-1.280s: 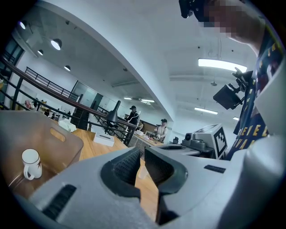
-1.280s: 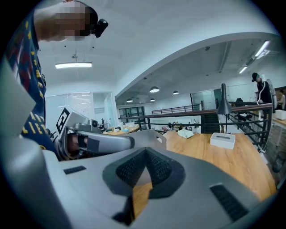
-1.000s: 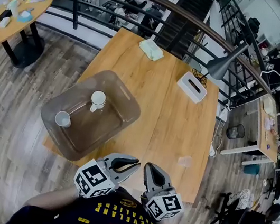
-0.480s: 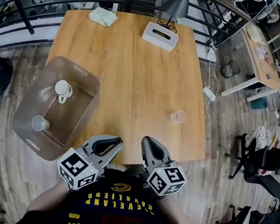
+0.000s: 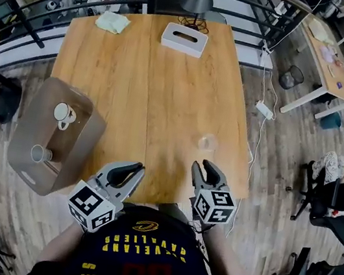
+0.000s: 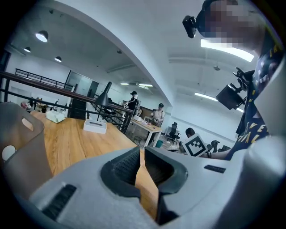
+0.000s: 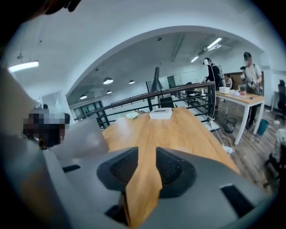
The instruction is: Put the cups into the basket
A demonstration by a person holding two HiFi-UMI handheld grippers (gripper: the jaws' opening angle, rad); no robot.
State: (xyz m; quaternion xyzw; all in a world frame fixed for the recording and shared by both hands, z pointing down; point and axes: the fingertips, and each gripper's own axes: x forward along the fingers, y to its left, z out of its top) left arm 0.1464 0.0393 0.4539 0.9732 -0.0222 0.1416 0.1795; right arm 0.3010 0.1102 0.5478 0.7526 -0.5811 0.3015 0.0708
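A translucent brown basket stands at the table's left edge, with a white mug and a small white cup inside it. A clear cup stands on the wooden table near its front right. Just behind that cup, my right gripper is open; its jaws have just been opening, with only table showing between them. My left gripper is shut and empty at the table's near edge, right of the basket. The clear cup is hidden in both gripper views.
A white tissue box, a pale green cloth and a grey lamp sit at the table's far end, with a black railing behind. A power strip lies on the floor at the right. The person's torso fills the bottom.
My right gripper has come forward and to the right, close to the clear cup, and its jaws have parted. The left gripper has shifted a little and stays shut.
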